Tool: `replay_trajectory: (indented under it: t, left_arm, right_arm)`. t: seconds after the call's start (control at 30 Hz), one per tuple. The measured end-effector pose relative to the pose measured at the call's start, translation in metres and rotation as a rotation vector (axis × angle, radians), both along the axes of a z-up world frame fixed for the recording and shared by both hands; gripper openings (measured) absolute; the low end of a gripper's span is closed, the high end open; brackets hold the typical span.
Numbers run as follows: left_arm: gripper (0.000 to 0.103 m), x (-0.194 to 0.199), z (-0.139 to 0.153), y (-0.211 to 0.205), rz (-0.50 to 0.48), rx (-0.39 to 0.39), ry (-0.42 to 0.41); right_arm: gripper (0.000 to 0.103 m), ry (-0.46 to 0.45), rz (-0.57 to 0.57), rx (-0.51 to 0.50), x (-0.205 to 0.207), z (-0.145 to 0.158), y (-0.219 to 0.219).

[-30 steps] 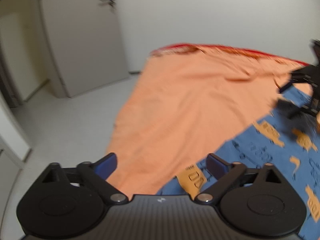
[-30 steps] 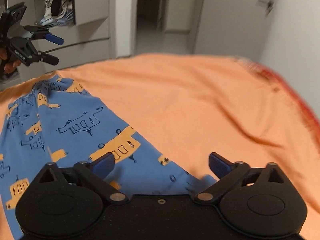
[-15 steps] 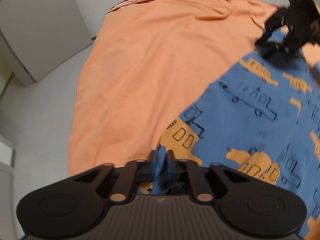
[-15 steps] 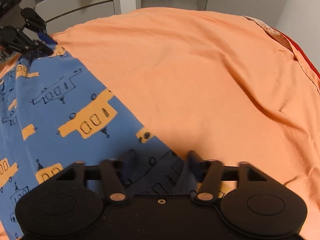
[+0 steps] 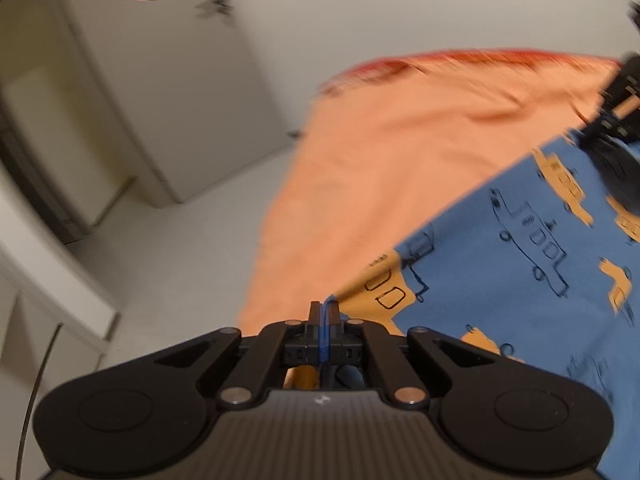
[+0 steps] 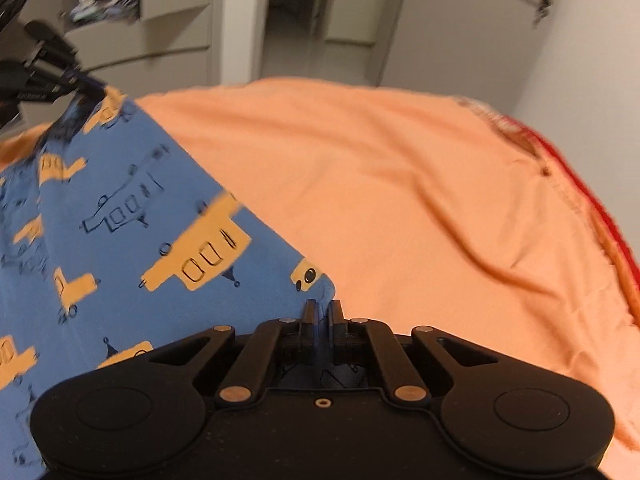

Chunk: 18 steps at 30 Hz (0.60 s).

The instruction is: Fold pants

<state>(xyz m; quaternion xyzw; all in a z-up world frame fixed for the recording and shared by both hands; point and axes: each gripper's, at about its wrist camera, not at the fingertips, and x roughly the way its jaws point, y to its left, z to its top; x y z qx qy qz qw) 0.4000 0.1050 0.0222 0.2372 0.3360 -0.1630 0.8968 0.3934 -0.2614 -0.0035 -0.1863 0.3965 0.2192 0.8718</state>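
Two corners of the pants point(image 5: 500, 280) are pinched; left hand-held gripper point(image 5: 323, 312) and right hand-held gripper point(image 6: 322, 312) each clamp blue fabric at lower centre; garment spread on orange bed point(image 6: 400, 168); no fold made yet.

The left black plastic gripper point(image 5: 324, 314) has two round black discs, slanted black bars, shiny silver screws, blue finger pads point(image 5: 322, 336) and a ribbed grey body with a tiny white mark. The right black plastic gripper point(image 6: 321, 314) looks alike, with a smooth black body and one small brass hole.
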Motion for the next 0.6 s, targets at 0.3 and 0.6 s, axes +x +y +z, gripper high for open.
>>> replay_trajectory:
  t: [0.3,0.6]
  left_arm:
    - [0.0,0.046,-0.018,-0.015,0.143,0.033,-0.044]
    - [0.0,0.08,-0.047,0.005,0.141,-0.07,0.094]
  right_arm:
    - [0.003,-0.293,-0.124,-0.187,0.053,0.014,0.041]
    - [0.004,-0.184,-0.182,-0.236,0.096,-0.044,0.048]
